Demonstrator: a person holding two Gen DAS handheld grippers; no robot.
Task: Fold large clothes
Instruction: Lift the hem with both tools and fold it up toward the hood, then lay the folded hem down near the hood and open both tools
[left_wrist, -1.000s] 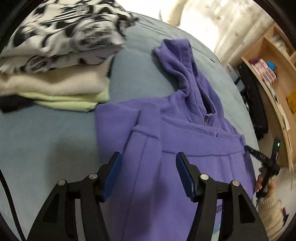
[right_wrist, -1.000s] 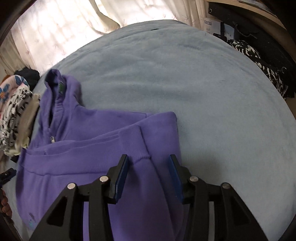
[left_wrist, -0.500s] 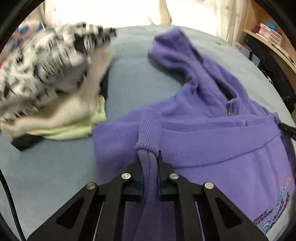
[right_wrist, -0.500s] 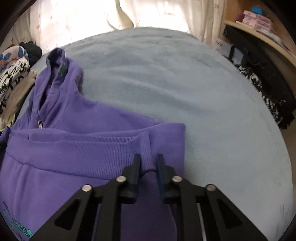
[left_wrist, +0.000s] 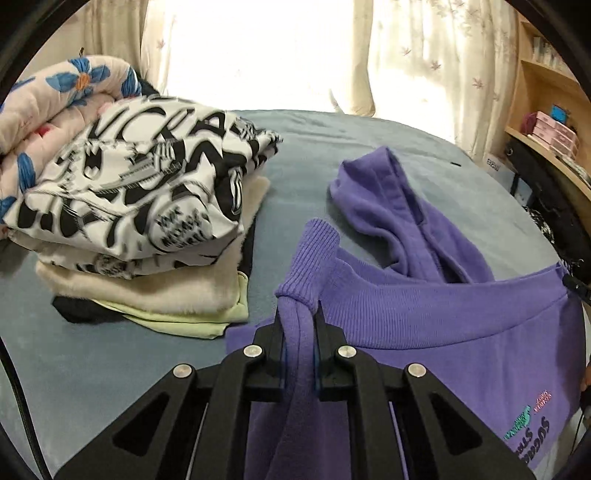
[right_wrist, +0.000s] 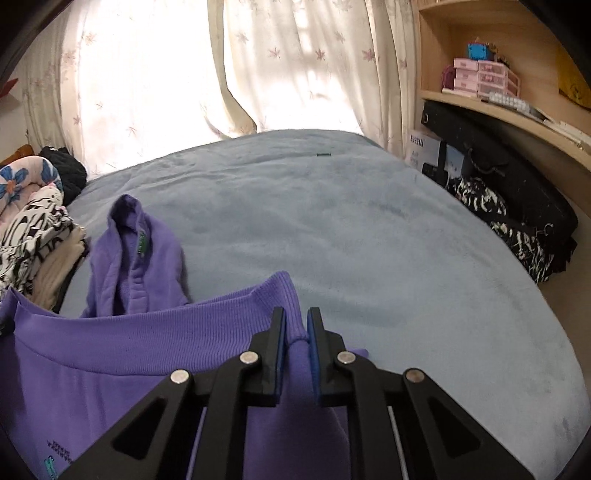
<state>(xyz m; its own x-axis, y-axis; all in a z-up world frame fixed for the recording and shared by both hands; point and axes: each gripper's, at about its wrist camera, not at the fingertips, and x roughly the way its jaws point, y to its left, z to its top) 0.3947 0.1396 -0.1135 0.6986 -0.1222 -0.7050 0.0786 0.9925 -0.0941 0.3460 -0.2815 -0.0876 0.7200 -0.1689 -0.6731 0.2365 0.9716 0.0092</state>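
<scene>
A purple hoodie (left_wrist: 424, 314) lies on the grey-blue bed (left_wrist: 92, 369), its hood (left_wrist: 388, 206) pointing toward the window. My left gripper (left_wrist: 298, 325) is shut on the left corner of the hoodie's ribbed hem and holds it raised. My right gripper (right_wrist: 295, 328) is shut on the right corner of the same hem (right_wrist: 155, 332), also raised. The hem stretches between the two grippers above the hoodie's (right_wrist: 92, 398) body. The hood (right_wrist: 136, 251) lies flat on the bed (right_wrist: 332, 221) behind it.
A stack of folded clothes (left_wrist: 140, 229) with a black-and-white print on top sits left of the hoodie, a floral quilt (left_wrist: 48, 107) behind it. Wooden shelves (right_wrist: 498, 96) and black bags (right_wrist: 517, 206) stand at the right. Curtains (right_wrist: 221, 74) cover the window.
Both grippers went from open over the hoodie to shut on its hem corners, then lifted the hem up off the bed and toward the hood.
</scene>
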